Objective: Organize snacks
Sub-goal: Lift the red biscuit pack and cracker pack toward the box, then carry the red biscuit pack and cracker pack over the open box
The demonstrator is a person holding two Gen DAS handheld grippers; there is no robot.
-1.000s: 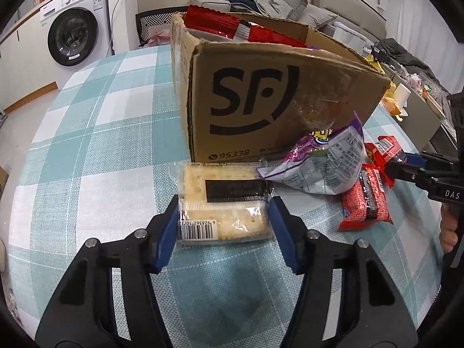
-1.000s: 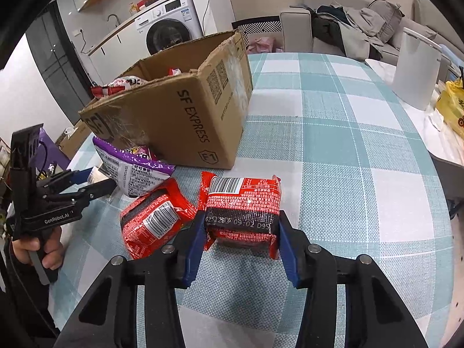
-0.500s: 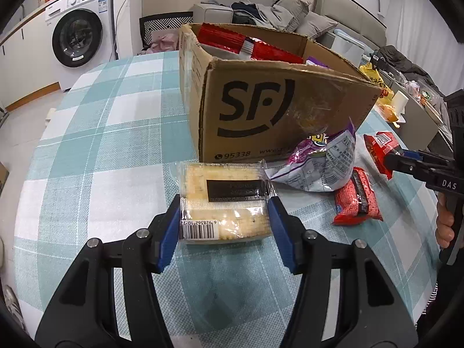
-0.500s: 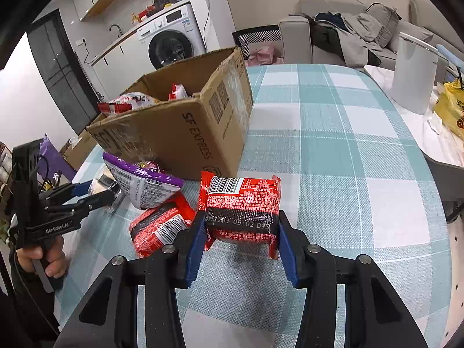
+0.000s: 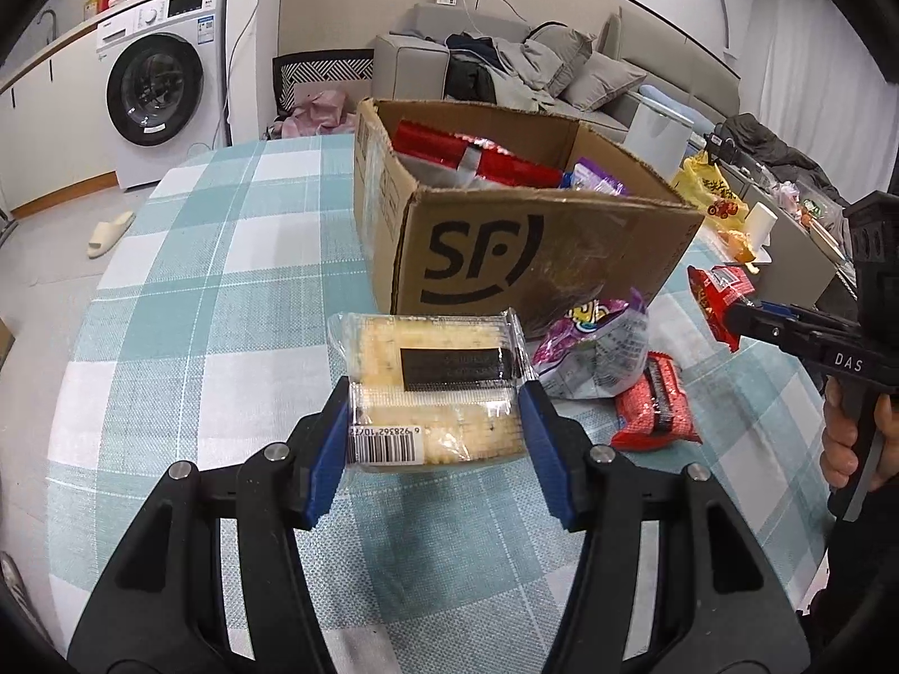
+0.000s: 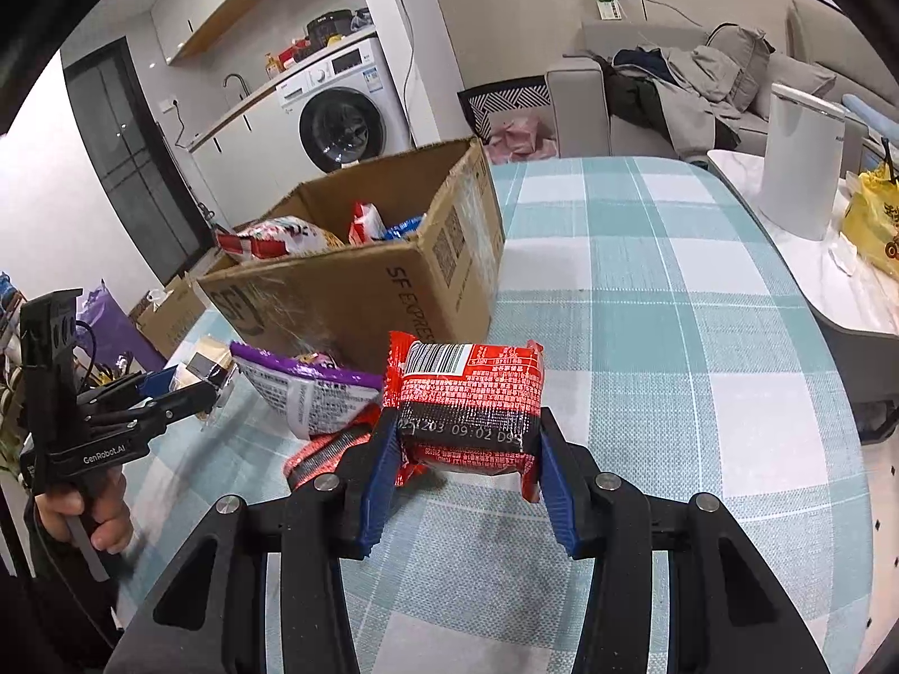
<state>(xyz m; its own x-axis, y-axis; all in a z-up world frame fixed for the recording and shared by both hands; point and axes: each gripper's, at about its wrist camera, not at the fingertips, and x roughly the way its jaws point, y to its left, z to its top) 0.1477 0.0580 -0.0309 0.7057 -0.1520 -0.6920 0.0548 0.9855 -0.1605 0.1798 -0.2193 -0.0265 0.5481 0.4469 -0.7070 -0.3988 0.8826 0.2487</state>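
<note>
My left gripper [image 5: 435, 427] is shut on a clear pack of pale crackers [image 5: 432, 376] and holds it above the checked tablecloth, in front of the open SF cardboard box [image 5: 534, 258]. My right gripper [image 6: 463, 449] is shut on a red and black snack pack [image 6: 469, 393], also lifted, near the box [image 6: 359, 292]. The box holds several snack bags. A purple and white bag [image 5: 595, 348] and a second red pack [image 5: 657, 404] lie on the table by the box's front corner. The right gripper with its red pack [image 5: 719, 297] shows at the right of the left wrist view.
The table [image 6: 674, 337] has a teal and white checked cloth. A white appliance [image 6: 798, 168] and a yellow bag [image 6: 871, 224] stand on a side counter to the right. A washing machine [image 5: 157, 90] and a sofa with clothes [image 5: 534, 67] are behind.
Both grippers have risen with their packs, away from the table. The box's inside now shows more in both views.
</note>
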